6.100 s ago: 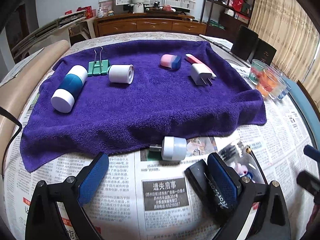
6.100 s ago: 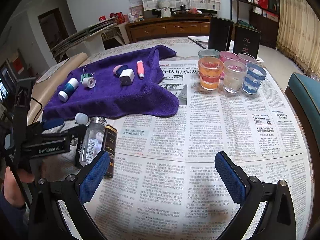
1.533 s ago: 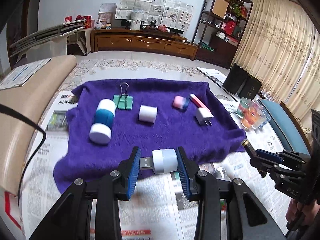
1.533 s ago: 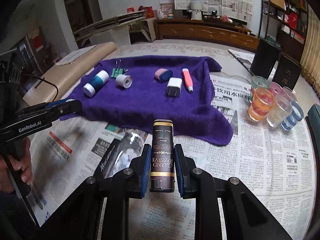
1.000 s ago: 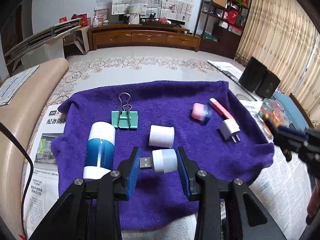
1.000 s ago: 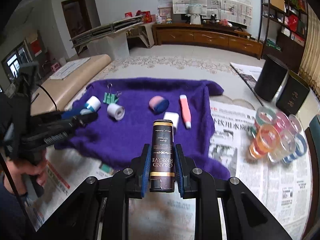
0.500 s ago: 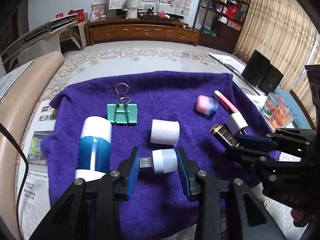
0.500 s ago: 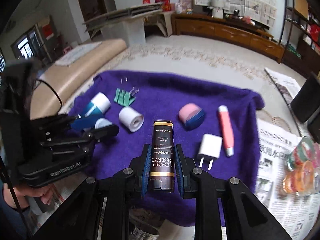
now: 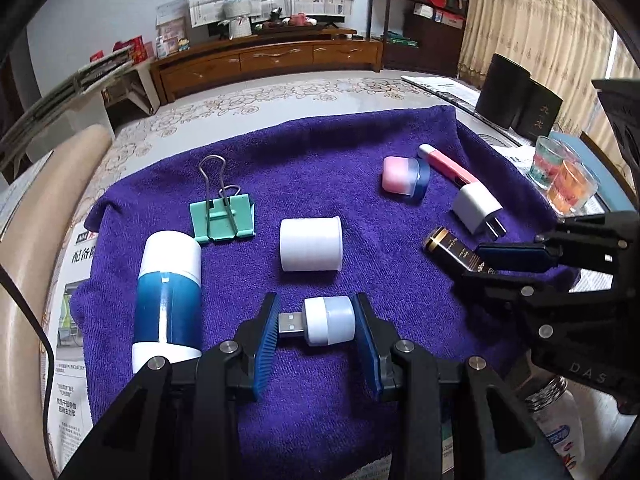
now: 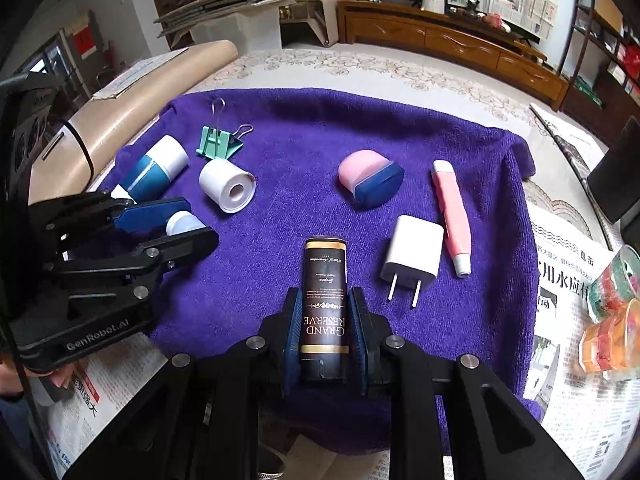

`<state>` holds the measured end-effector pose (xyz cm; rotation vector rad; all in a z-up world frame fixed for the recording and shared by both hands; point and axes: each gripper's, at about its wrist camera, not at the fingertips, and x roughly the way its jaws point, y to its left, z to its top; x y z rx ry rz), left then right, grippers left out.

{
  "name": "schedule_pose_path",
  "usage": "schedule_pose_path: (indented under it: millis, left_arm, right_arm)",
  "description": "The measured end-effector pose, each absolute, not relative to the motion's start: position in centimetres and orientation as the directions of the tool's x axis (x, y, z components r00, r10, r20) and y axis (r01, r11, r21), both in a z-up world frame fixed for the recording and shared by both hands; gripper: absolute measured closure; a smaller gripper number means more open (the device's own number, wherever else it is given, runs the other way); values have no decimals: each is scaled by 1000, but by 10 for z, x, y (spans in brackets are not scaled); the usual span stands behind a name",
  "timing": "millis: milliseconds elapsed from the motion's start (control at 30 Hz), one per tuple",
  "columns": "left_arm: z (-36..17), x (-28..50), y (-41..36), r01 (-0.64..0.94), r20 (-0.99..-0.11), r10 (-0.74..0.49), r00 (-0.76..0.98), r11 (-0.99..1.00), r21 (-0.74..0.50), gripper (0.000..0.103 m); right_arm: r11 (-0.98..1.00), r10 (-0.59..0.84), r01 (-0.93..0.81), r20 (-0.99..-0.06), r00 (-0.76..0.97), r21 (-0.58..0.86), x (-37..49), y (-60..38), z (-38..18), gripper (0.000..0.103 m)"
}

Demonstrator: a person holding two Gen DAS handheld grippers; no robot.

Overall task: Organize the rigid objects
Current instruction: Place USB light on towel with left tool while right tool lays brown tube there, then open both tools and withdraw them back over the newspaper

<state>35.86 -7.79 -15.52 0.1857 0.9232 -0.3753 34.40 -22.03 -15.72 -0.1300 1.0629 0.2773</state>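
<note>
My left gripper (image 9: 316,322) is shut on a small white USB light (image 9: 320,320), low over the front of the purple towel (image 9: 320,160). My right gripper (image 10: 324,320) is shut on a dark brown "Grand Reserve" tube (image 10: 324,292), low over the towel (image 10: 300,120) beside the white plug adapter (image 10: 414,258). The tube also shows in the left wrist view (image 9: 454,252). On the towel lie a blue and white bottle (image 9: 168,296), a green binder clip (image 9: 222,220), a white roll (image 9: 310,244), a pink and blue case (image 9: 404,178) and a pink pen (image 9: 448,164).
Newspaper (image 10: 568,280) covers the table around the towel. Coloured glasses (image 10: 612,300) stand at the right. Two black boxes (image 9: 516,100) stand at the far right. A clear bottle with a metal cap (image 9: 556,420) lies off the towel's front right edge. A tan chair back (image 9: 24,240) is at the left.
Both grippers have moved forward and lower over the towel, each still holding its object. The tube now sits close to the plug adapter.
</note>
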Motion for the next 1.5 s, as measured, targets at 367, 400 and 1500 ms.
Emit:
schedule_pose_path:
  millis: [367, 400, 1500]
  left_arm:
    - [-156, 360, -76, 400, -801, -260, 539, 916, -29, 47]
    - [-156, 359, -77, 405, -800, -263, 539, 914, -27, 47]
    - [-146, 220, -87, 328, -809, -268, 522, 939, -100, 0]
  right_arm:
    - [947, 226, -312, -860, 458, 82, 341, -229, -159, 75]
    - [945, 238, -311, -858, 456, 97, 340, -231, -159, 75]
    - [995, 75, 13, -797, 600, 104, 178, -302, -108, 0]
